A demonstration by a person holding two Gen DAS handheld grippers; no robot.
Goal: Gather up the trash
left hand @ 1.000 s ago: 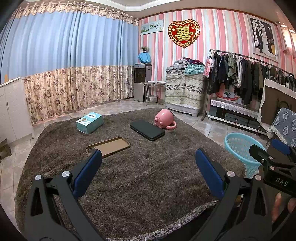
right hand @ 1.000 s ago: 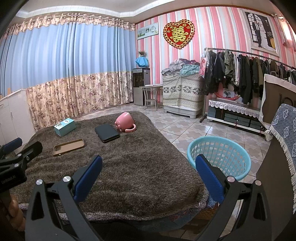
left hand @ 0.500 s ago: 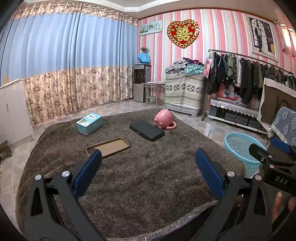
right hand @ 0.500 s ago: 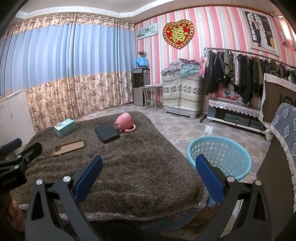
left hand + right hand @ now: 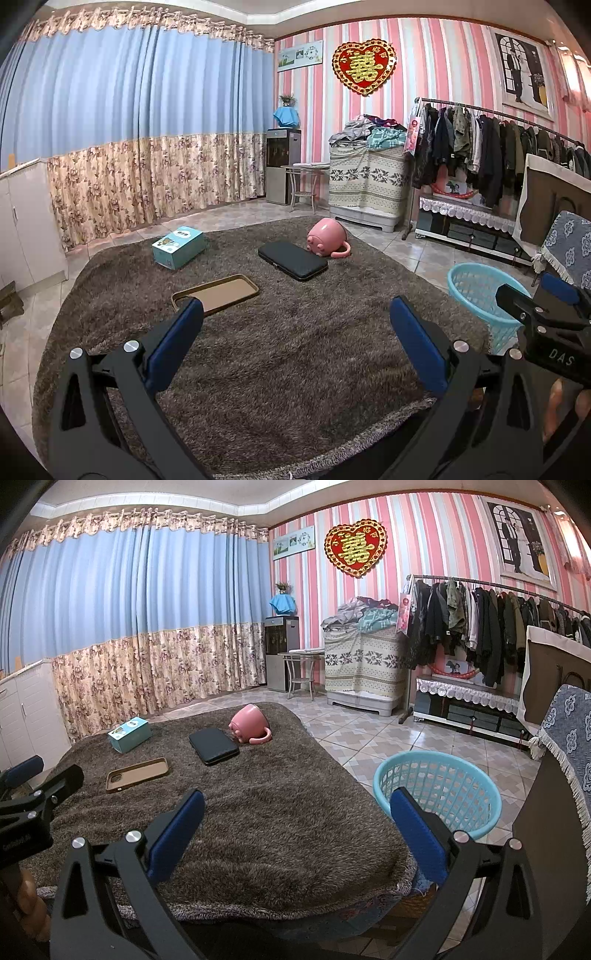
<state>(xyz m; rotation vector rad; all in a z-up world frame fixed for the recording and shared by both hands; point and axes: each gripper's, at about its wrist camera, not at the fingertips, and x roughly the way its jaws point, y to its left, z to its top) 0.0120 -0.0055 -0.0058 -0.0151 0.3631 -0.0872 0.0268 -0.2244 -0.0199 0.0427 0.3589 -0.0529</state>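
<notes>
**Both grippers poised over the rug-covered table, nothing yet collected**

Over the last second the two views have barely shifted, so by this reading the collecting has not begun. From left to right on the shaggy brown table (image 5: 280,354) lie a teal box (image 5: 178,246), a brown phone case (image 5: 216,294), a black case (image 5: 292,260) and a tipped pink mug (image 5: 327,241), all well apart from the jaws. The blue basket (image 5: 437,788) stands on the tiled floor just beside the table's right edge and appears empty. The left gripper (image 5: 295,341) hangs with its blue pads spread wide, holding and touching nothing. The right gripper (image 5: 297,832) is likewise spread and empty, between table and basket.
</notes>
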